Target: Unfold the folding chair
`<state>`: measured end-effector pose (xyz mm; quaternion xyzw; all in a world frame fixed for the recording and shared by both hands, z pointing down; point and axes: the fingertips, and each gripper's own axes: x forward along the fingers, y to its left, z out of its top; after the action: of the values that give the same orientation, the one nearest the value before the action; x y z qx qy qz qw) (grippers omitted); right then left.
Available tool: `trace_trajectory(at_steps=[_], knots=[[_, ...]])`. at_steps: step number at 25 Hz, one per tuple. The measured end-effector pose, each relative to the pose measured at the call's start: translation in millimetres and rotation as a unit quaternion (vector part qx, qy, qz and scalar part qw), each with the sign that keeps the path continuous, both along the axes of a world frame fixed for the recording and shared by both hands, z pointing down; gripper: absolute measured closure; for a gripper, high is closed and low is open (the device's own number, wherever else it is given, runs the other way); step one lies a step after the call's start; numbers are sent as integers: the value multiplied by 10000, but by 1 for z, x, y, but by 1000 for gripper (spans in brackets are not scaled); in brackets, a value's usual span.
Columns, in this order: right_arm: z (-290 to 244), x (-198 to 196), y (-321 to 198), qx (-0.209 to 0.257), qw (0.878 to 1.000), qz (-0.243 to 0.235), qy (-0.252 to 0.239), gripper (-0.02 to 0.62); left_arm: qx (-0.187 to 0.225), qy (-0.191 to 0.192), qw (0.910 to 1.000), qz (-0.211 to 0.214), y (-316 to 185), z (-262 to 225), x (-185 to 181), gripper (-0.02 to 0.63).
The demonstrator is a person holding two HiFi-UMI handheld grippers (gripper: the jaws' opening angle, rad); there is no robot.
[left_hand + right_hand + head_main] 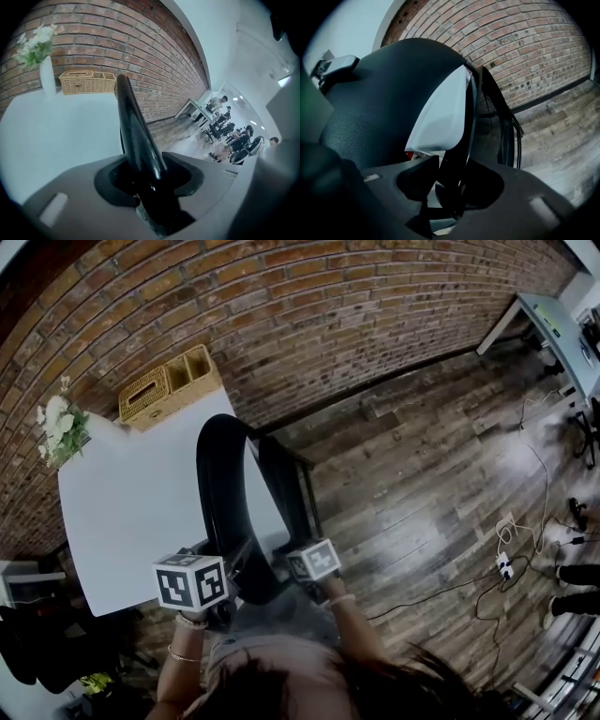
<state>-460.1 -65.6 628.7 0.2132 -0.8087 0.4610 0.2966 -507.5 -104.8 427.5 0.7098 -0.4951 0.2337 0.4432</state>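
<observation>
The folded black chair (pixel 217 486) stands upright beside the white table (pixel 122 507), with its rounded top toward the brick wall. My left gripper (pixel 228 594) grips the chair's near panel low down. In the left gripper view its jaws (pixel 146 182) are closed around that glossy black edge (pixel 132 125). My right gripper (pixel 289 570) holds the second panel, just to the right. In the right gripper view a thin black rim (pixel 461 140) runs between its jaws (pixel 450 183), with the textured black pad (pixel 375 103) at the left. The chair's metal legs (pixel 506 122) show behind it.
A wicker basket (pixel 169 385) and a vase of white flowers (pixel 58 427) sit on the table's far side against the brick wall. Cables and a power strip (pixel 506 563) lie on the wooden floor at the right. A desk (pixel 555 329) stands far right, and people (pixel 232 136) sit in the distance.
</observation>
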Motion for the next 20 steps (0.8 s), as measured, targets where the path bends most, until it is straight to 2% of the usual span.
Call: trace_trajectory(at_steps=[5, 10, 17, 20], knots=[[-8, 0, -1, -118, 9995, 265, -146, 453, 58, 22, 9999, -136, 0, -1, 0, 443], [4, 8, 5, -241, 9993, 180, -229, 453, 26, -19, 9997, -250, -2, -3, 8, 451], [-4, 41, -7, -214, 9993, 85, -298, 451, 138, -47, 9984, -545, -13, -13, 41, 459], [-13, 54, -12, -250, 9985, 32, -489, 453, 136, -104, 9981, -599, -17, -17, 57, 462]])
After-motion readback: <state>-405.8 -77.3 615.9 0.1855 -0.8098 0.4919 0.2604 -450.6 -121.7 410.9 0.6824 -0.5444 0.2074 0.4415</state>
